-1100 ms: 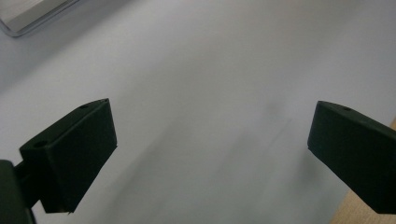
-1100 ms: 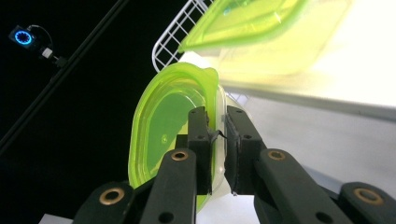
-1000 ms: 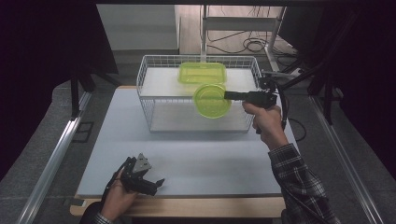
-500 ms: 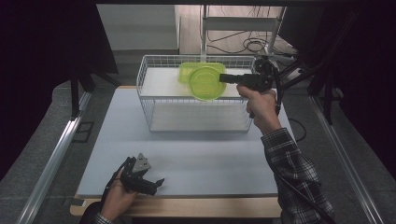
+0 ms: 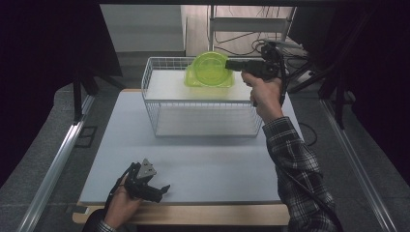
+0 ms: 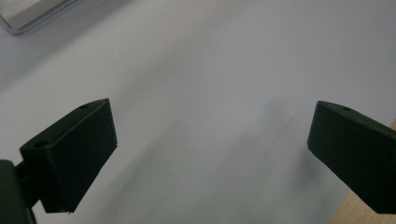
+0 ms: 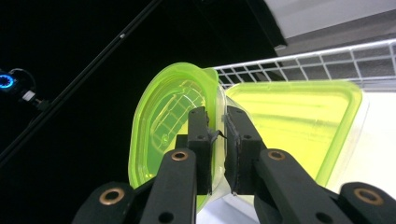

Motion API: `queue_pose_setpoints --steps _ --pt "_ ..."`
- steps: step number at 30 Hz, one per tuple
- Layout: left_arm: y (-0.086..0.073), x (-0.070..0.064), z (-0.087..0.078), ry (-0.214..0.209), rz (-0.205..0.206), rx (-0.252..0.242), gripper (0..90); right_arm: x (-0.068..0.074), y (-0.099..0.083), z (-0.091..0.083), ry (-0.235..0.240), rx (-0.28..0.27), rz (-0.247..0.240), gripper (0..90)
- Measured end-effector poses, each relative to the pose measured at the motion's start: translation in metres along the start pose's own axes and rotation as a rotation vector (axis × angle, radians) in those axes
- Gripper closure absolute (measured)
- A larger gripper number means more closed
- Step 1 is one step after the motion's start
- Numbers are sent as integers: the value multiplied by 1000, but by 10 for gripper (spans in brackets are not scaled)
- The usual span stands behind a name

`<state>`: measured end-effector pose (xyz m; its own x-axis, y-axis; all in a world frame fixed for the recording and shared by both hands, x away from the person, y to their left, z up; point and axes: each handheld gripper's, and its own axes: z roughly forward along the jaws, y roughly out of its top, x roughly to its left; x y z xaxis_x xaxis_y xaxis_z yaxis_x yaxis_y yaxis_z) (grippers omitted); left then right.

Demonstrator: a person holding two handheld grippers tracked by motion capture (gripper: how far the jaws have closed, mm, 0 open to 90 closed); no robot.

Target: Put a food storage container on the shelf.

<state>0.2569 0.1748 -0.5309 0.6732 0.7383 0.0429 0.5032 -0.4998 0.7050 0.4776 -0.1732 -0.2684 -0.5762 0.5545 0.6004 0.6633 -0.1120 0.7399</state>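
Observation:
A lime-green see-through tub (image 5: pixel 207 67) hangs tipped on its edge above the far part of the white wire basket (image 5: pixel 151 104). My right gripper (image 5: pixel 228 64) is shut on the tub's rim. In the right gripper view the jaws pinch that rim (image 7: pixel 218 126), and the tub (image 7: pixel 163 126) faces left. A second, rectangular green container (image 7: pixel 299 121) lies in the basket just behind and below it, its corner showing in the high view (image 5: pixel 191 82). My left gripper (image 5: pixel 163 188) rests open near the table's front left corner, with bare tabletop (image 6: pixel 210 70) between its jaws.
The basket stands at the far middle of the pale grey table (image 5: pixel 212 164). The table's wooden front edge (image 6: pixel 369 214) lies close to the left gripper. Cables and a metal stand (image 5: pixel 251 24) sit beyond the table; dark curtains flank both sides.
My right gripper has carried the green tub up and leftwards over the far side of the basket, turning it from flat to on edge. The left gripper has stayed put.

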Motion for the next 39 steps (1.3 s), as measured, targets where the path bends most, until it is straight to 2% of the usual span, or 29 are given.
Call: queue_pose_setpoints --steps 12,20,23,25,28,32,35,39 --pt "0 0 1 1 1 6 12 -4 13 15 -65 -25 1 810" --pt "-1 0 0 0 1 7 12 -8 13 25 -85 -24 24 807" --pt "-1 0 1 2 5 9 12 -7 13 26 -108 -26 15 793" --pt "-1 0 1 2 7 12 12 -5 13 27 -143 -26 -4 773" --pt "-1 -1 1 2 11 15 12 -4 13 30 -176 -18 -26 683" --pt "-1 -1 2 4 15 21 13 -5 14 32 -184 -19 -24 665" --pt "-1 -1 2 1 14 23 13 -4 14 34 -227 -9 -59 621" --pt "-1 -1 2 2 14 24 12 -5 14 33 -211 0 -67 546"
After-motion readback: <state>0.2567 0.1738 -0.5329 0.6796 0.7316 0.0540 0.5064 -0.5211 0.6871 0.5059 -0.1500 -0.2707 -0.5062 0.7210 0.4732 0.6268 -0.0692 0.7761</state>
